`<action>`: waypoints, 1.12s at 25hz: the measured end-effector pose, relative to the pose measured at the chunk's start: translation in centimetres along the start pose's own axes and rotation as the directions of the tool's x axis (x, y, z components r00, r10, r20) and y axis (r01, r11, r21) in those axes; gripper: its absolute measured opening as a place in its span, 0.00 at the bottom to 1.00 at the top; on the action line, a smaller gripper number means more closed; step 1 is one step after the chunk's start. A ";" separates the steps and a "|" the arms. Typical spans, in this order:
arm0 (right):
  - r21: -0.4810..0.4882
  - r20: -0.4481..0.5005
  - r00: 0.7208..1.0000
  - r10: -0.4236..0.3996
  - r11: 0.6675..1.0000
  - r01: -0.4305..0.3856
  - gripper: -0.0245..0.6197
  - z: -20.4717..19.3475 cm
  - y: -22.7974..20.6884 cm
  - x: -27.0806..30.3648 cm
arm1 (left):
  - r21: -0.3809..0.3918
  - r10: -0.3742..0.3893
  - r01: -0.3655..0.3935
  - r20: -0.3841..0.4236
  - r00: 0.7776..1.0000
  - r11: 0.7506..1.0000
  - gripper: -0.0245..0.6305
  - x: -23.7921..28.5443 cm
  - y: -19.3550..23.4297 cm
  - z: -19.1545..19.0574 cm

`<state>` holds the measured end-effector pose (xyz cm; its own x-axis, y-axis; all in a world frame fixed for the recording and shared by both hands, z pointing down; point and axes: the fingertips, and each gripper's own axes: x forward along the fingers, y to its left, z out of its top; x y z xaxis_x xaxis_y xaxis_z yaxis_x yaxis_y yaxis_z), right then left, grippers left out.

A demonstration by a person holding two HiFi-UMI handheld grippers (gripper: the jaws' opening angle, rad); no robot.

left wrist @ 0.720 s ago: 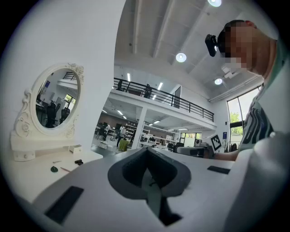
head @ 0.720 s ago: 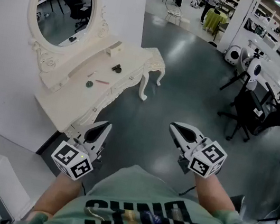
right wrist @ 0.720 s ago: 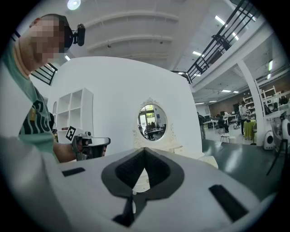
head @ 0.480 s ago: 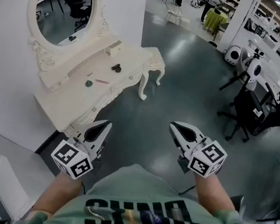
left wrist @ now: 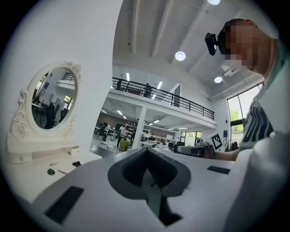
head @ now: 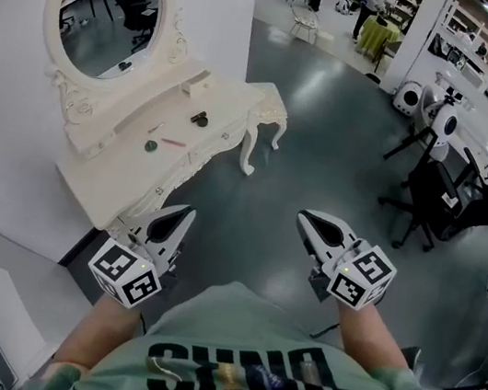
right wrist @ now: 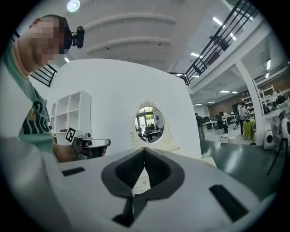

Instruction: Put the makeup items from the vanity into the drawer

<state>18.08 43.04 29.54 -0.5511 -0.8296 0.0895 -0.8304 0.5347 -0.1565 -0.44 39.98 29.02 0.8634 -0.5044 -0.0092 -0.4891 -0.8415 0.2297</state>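
Below your head camera, the vanity [head: 209,127] had slid a touch leftward in frame against half a second before, while the left gripper [head: 186,215] and right gripper [head: 305,219] kept their places low in frame. You had turned slightly, not closed in. The makeup, a dark lump [head: 200,118], a pink stick [head: 175,142] and a round green piece [head: 152,146], lay untouched on top, well apart from either tool. I could pick out no open drawer.

Left gripper view: jaws clenched on nothing, the vanity off to the left.

Right gripper view: jaws likewise pressed together and empty, the mirror [right wrist: 149,120] ahead.

By my reading, the task had not started; the walk-up came first.
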 end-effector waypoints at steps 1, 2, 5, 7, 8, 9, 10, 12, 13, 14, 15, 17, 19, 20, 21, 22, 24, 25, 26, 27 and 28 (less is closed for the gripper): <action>-0.002 -0.001 1.000 0.003 1.000 -0.003 0.05 0.0 -0.5 -0.2 | 0.001 0.003 -0.003 -0.002 1.000 1.000 0.03 0.5 -0.2 -0.1; -0.006 -0.004 1.000 0.007 1.000 -0.007 0.05 0.0 -1.0 -0.4 | 0.003 0.006 -0.006 -0.001 1.000 1.000 0.03 1.1 -0.4 -0.1; -0.014 -0.011 1.000 0.028 1.000 -0.028 0.05 0.1 -2.8 -1.1 | 0.004 0.017 -0.017 0.010 1.000 1.000 0.03 3.2 -1.1 0.0; -0.018 -0.016 0.999 0.040 0.999 -0.041 0.05 0.2 -4.0 -1.3 | -0.001 0.023 -0.023 0.018 1.000 1.000 0.03 4.6 -1.4 -0.2; -0.021 -0.017 0.999 0.046 0.999 -0.046 0.05 0.2 -4.7 -1.4 | -0.006 0.026 -0.026 0.019 0.999 1.000 0.03 5.3 -1.5 -0.4; -0.025 -0.019 0.998 0.052 0.998 -0.052 0.05 0.2 -5.3 -1.3 | -0.010 0.028 -0.027 0.019 0.999 1.000 0.03 6.0 -1.5 -0.7; -0.029 -0.020 0.998 0.059 0.998 -0.059 0.05 0.1 -6.0 -1.2 | -0.015 0.028 -0.028 0.018 0.999 0.999 0.03 6.7 -1.4 -1.0; -0.032 -0.029 0.997 0.071 0.997 -0.072 0.05 -0.1 -7.3 -0.5 | -0.026 0.027 -0.026 0.008 1.000 0.999 0.03 7.9 -1.1 -1.7; -0.029 -0.034 0.996 0.076 0.997 -0.077 0.05 -0.3 -7.9 0.1 | -0.029 0.026 -0.026 -0.001 1.000 0.999 0.03 8.4 -0.7 -2.0; -0.025 -0.039 0.996 0.082 0.996 -0.083 0.05 -0.4 -8.4 0.8 | -0.030 0.024 -0.025 -0.010 1.000 0.999 0.03 8.9 -0.1 -2.2; -0.022 -0.043 0.995 0.088 0.996 -0.089 0.05 -0.6 -8.9 1.8 | -0.030 0.024 -0.024 -0.016 1.000 0.999 0.03 9.3 0.7 -2.4; -0.021 -0.049 0.994 0.098 0.995 -0.099 0.05 -1.0 -9.9 4.3 | -0.029 0.026 -0.026 -0.020 0.999 0.999 0.03 10.1 3.4 -2.6; -0.017 -0.054 0.994 0.099 0.995 -0.100 0.05 -1.3 -11.0 7.5 | -0.038 0.025 -0.025 -0.018 1.000 0.999 0.03 11.1 7.0 -2.8; -0.017 -0.055 0.994 0.096 0.995 -0.097 0.05 -1.4 -11.6 9.3 | -0.041 0.018 -0.019 -0.017 1.000 0.999 0.03 11.7 8.9 -2.7; -0.021 -0.054 0.994 0.092 0.995 -0.093 0.05 -1.3 -12.2 11.1 | -0.041 0.006 -0.007 -0.015 1.000 0.999 0.03 12.4 10.9 -2.6; -0.030 -0.050 0.995 0.086 0.996 -0.087 0.05 -1.0 -12.8 13.2 | -0.036 -0.010 0.010 -0.013 1.000 0.999 0.03 13.3 13.1 -2.3; -0.038 -0.034 0.997 0.072 0.997 -0.073 0.05 -0.2 -14.0 17.9 | -0.025 -0.046 0.046 -0.012 0.999 0.999 0.03 15.2 18.0 -1.2; -0.034 -0.026 0.997 0.067 0.997 -0.067 0.05 0.4 -14.6 20.5 | -0.022 -0.063 0.062 -0.016 0.998 0.998 0.03 16.3 20.6 -0.4; -0.026 -0.018 0.998 0.064 0.998 -0.065 0.05 1.0 -15.1 23.1 | -0.019 -0.079 0.079 -0.024 0.997 0.997 0.03 17.3 23.1 0.3; -0.020 -0.012 0.998 0.062 0.998 -0.062 0.05 1.6 -15.6 25.5 | -0.015 -0.095 0.095 -0.036 0.995 0.995 0.03 18.2 25.5 1.1; -0.014 -0.008 0.998 0.056 0.998 -0.057 0.05 2.2 -16.2 27.8 | -0.009 -0.111 0.111 -0.048 0.993 0.994 0.03 19.0 27.6 1.9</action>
<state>16.37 10.98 32.35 -0.5977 -0.7969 0.0882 -0.7990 0.5830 -0.1470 2.27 6.76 33.31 0.9174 -0.3977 0.0124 -0.3892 -0.8904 0.2361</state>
